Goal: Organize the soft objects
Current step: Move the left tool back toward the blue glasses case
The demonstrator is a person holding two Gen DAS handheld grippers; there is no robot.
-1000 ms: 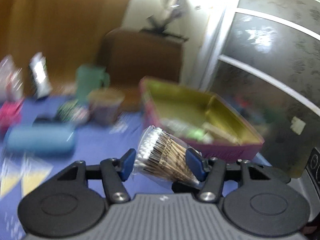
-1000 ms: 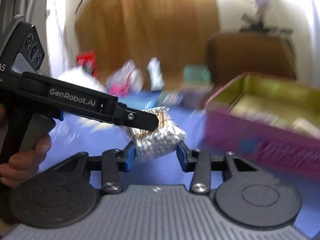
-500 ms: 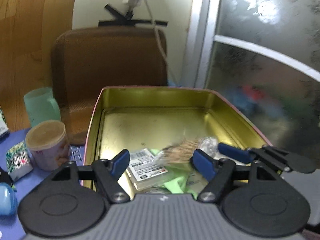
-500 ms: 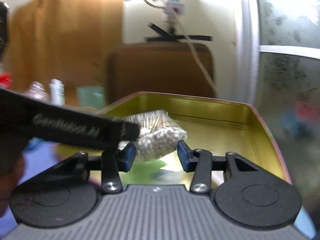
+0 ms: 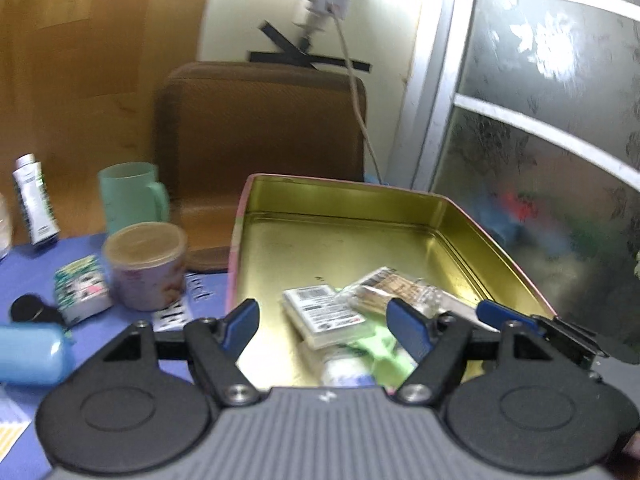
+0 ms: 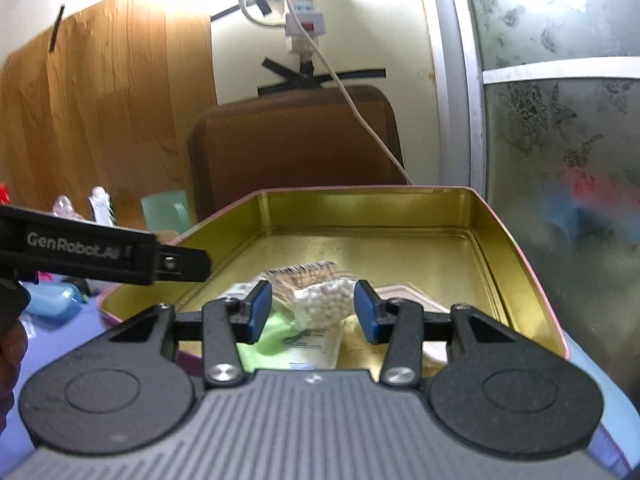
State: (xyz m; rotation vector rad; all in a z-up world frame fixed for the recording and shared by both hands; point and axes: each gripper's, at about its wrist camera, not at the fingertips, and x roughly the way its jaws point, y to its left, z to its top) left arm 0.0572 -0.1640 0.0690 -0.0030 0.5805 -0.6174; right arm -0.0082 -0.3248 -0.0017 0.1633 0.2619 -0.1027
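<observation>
While both tools are hovering over the near end of a gold tin tray (image 5: 460, 216), the left hand-held gripper (image 5: 324, 322) is standing with its jaws apart and nothing between them. A clear bag of cotton swabs (image 6: 324, 302) is lying inside the tray's near end on a pile of packets; the right hand-held gripper (image 6: 312, 310) is framing it with its jaws apart, though whether the pads are touching the bag is hard to tell. The far half of the tray floor is lying bare, walled by raised rims on all sides. Left of the tray, on the blue surface (image 5: 24, 276), a lidded tub (image 5: 146, 266) and a green mug (image 5: 132, 196) are crowding the tray's left edge.
</observation>
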